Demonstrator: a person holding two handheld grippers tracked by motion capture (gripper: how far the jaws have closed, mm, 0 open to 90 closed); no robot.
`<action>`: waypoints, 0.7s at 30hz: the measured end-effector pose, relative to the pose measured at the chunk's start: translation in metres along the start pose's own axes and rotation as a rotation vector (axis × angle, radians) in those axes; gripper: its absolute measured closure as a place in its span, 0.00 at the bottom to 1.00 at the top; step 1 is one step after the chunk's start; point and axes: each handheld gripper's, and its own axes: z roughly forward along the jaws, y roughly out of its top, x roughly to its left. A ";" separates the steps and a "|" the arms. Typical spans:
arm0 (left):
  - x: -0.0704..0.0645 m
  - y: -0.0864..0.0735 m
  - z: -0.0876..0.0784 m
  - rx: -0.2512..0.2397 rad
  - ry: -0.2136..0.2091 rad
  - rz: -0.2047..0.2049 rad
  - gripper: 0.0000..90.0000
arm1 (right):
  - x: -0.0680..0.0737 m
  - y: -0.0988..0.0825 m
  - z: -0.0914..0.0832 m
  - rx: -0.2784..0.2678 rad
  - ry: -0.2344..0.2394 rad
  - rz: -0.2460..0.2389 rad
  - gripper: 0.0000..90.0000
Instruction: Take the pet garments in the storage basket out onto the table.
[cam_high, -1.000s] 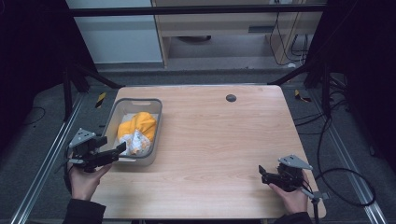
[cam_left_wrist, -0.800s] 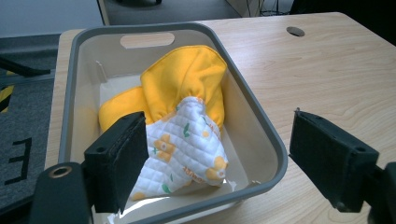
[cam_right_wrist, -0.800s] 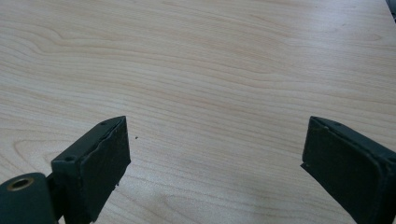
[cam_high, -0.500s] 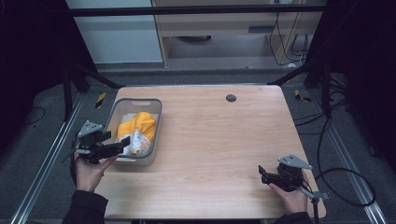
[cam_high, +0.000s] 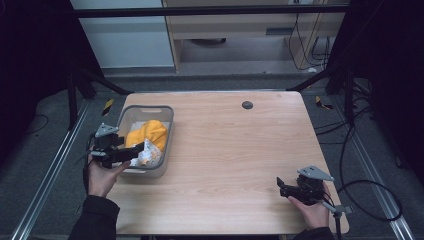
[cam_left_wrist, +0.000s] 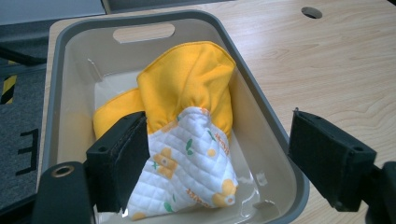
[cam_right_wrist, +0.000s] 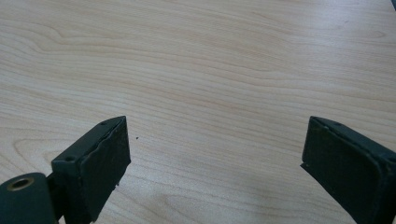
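I am holding the left tool (cam_high: 131, 153) over the near end of the grey bin (cam_high: 123, 116), its jaws spread wide and gripping nothing. In the left gripper view one jaw is sitting inside the bin (cam_left_wrist: 63, 93) against the cloth bundle (cam_left_wrist: 187, 140), while the other is hanging past the bin's rim over the bench (cam_left_wrist: 336, 60). That view is showing me the bundle's yellow fabric gathered above a white quilted part with small printed shapes, detail the high view is blurring into a yellow and white lump (cam_high: 146, 140). The high view is giving me the right tool (cam_high: 281, 186) well apart, near the opposite bench corner. The right gripper view is showing its jaws released, wide open, with bare wood grain (cam_right_wrist: 210, 84) between them.
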 end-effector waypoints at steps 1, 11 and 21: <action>0.000 0.001 0.002 0.005 0.002 0.002 0.22 | 0.000 0.000 0.000 0.000 0.001 0.003 0.09; 0.003 0.004 0.018 0.057 0.015 0.011 0.23 | 0.000 0.000 0.000 0.006 0.008 0.003 0.09; 0.006 0.005 0.031 0.089 0.015 0.009 0.27 | 0.001 0.000 0.000 0.008 0.011 0.006 0.09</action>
